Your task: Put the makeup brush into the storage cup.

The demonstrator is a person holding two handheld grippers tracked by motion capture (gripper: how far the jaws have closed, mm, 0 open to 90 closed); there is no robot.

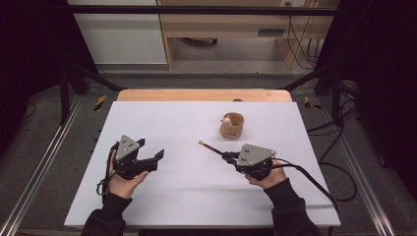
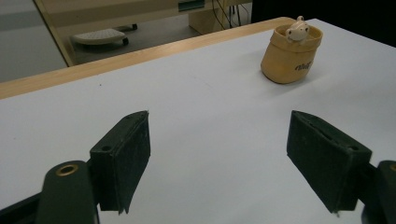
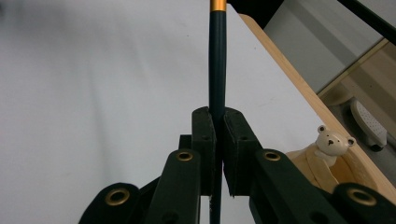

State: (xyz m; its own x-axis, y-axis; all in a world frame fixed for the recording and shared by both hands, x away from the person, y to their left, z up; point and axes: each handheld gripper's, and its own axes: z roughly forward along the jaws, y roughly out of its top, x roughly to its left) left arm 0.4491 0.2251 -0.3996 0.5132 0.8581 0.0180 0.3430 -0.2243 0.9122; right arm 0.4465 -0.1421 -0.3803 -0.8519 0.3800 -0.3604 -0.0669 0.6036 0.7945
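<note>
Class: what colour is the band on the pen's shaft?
Gold on the dark pen; the right gripper view shows it best.

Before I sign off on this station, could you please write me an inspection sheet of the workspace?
Surface: white tabletop with a wooden far edge, bare apart from the job's things.
Job's things: dark pen-like stick with a gold band; tan cup with a bear figure at its rim.
Clutter: nothing seen.
Grippers: left tool open, nothing between its jaws; right tool shut on the stick.
Cables: black cable trailing from the right tool.
Surroundings: wooden furniture beyond the table, more cables on the floor.
</note>
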